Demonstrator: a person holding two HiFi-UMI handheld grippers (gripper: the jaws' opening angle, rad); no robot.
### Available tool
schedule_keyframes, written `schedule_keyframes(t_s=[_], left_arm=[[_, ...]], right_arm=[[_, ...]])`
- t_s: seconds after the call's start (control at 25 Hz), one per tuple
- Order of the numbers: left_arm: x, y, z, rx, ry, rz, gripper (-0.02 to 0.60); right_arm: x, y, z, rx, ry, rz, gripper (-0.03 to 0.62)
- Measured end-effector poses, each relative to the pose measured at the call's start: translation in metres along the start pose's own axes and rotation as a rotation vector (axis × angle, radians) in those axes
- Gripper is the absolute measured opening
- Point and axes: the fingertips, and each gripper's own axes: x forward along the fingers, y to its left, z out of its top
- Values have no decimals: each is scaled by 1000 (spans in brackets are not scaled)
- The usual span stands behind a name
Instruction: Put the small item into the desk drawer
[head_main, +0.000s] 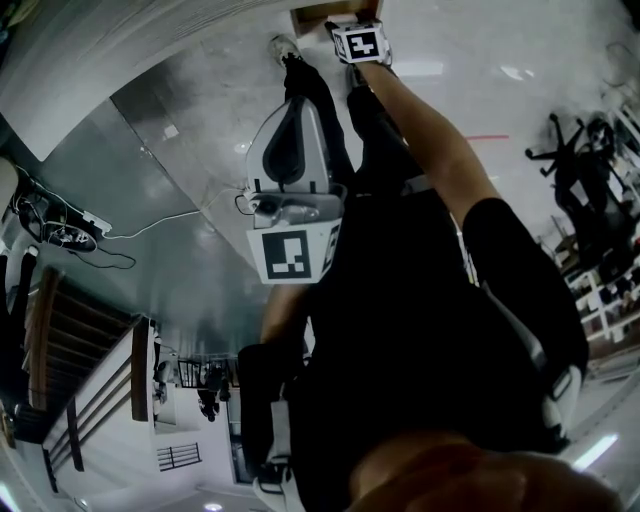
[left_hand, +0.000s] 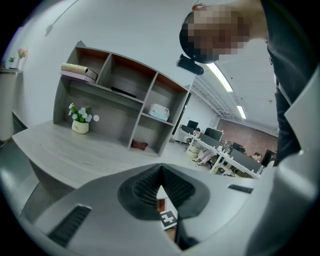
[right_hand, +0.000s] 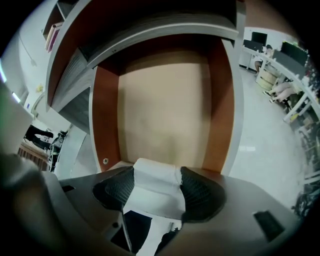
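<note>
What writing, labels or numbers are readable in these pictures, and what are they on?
Nothing here reads as words or numbers.
On the flower pot: small dark print, too small to read.
On the two marker cubes: black-and-white square patterns, not letters.
On the held white item: nothing printed.
On the stacked books: nothing legible.

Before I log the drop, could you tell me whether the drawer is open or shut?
Open: the right gripper view looks into the drawer, pale bottom and brown walls exposed beyond the white item.
</note>
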Motion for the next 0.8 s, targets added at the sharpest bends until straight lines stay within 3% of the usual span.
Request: schedule_keyframes(t_s=[0.16, 0.32, 0.8], left_arm=[[1, 2, -2, -2, 9, 1, -9], [0, 1, -3, -1, 8, 1, -9], [2, 7, -8, -7, 11, 9, -9]], right_arm=[[3, -4, 2, -24, 5, -21, 285], [4, 13, -3, 4, 35, 55, 285], [13, 13, -4, -8, 67, 45, 285]])
